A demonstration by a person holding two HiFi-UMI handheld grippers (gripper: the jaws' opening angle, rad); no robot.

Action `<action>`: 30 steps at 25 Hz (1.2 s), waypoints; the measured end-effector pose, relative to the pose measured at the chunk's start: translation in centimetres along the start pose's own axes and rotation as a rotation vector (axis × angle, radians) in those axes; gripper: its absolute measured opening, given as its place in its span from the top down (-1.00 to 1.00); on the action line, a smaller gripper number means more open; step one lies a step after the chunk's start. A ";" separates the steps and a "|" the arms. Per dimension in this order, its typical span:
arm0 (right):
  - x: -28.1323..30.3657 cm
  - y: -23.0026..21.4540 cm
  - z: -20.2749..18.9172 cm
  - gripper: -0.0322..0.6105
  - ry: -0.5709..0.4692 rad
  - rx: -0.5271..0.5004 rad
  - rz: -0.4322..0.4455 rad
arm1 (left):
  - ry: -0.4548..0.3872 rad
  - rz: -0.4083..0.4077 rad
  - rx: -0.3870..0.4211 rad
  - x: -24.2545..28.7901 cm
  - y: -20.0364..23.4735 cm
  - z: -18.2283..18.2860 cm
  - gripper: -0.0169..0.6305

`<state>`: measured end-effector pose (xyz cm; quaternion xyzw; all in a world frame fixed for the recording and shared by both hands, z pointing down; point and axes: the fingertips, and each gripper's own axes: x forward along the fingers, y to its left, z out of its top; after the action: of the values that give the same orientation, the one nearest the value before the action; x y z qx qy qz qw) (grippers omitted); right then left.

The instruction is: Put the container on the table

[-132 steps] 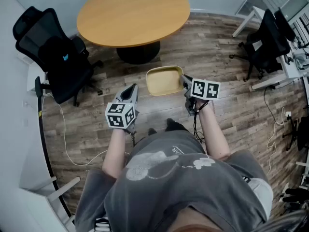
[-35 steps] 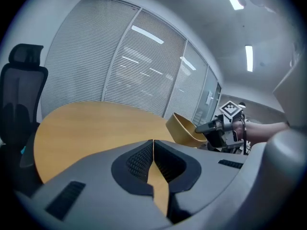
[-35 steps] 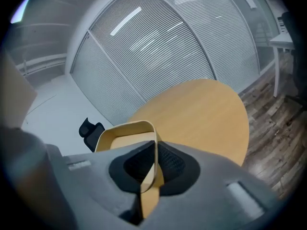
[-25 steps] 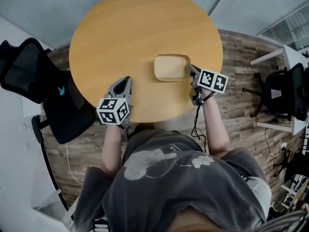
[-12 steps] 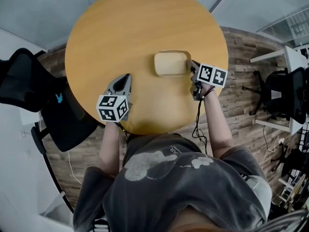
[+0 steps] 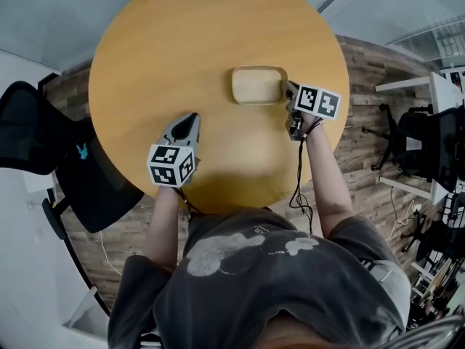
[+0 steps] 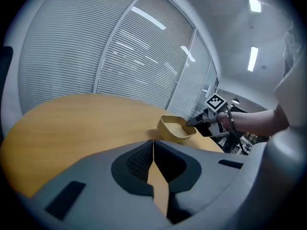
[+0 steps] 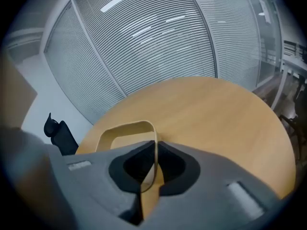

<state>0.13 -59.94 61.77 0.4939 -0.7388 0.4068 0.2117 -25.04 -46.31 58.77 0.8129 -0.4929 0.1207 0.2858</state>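
A shallow tan container (image 6: 257, 85) with rounded corners is over the right middle of the round wooden table (image 6: 152, 57); whether it touches the top I cannot tell. My right gripper (image 6: 289, 93) is shut on its right rim, and in the right gripper view the thin wall of the container (image 8: 125, 131) runs between the closed jaws of that gripper (image 8: 154, 150). My left gripper (image 6: 190, 119) hovers over the near left of the table, shut with nothing in it. In the left gripper view its jaws (image 7: 153, 143) meet tip to tip, and the container (image 7: 175, 129) sits ahead to the right.
A black office chair (image 6: 43, 151) stands at the table's left edge. A second chair (image 6: 429, 140) and white desks (image 6: 436, 86) are off to the right. Blinds cover glass walls (image 8: 144, 37) behind the table. Bare tabletop lies all round the container.
Both grippers moved further over the table and lower, the right one carrying the container along. Several seconds ago the container was held over the wooden floor, short of the table.
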 end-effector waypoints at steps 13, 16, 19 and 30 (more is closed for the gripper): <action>6.6 -1.1 3.0 0.85 0.040 -0.032 -0.063 | 0.046 0.000 -0.036 2.5 3.8 -1.2 0.96; 7.4 -1.5 3.3 0.85 0.050 -0.045 -0.077 | 0.049 0.002 -0.046 2.7 4.1 -1.6 0.96; 8.0 -2.0 3.2 0.85 0.058 -0.053 -0.093 | 0.054 0.005 -0.043 2.9 4.1 -2.0 0.96; 8.4 -1.9 3.7 0.84 0.029 -0.112 -0.136 | 0.051 0.006 -0.042 3.1 4.0 -2.2 0.96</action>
<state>-1.42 -67.95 66.36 0.5243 -0.7221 0.3565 0.2768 -26.82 -48.65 63.40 0.8020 -0.4903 0.1317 0.3149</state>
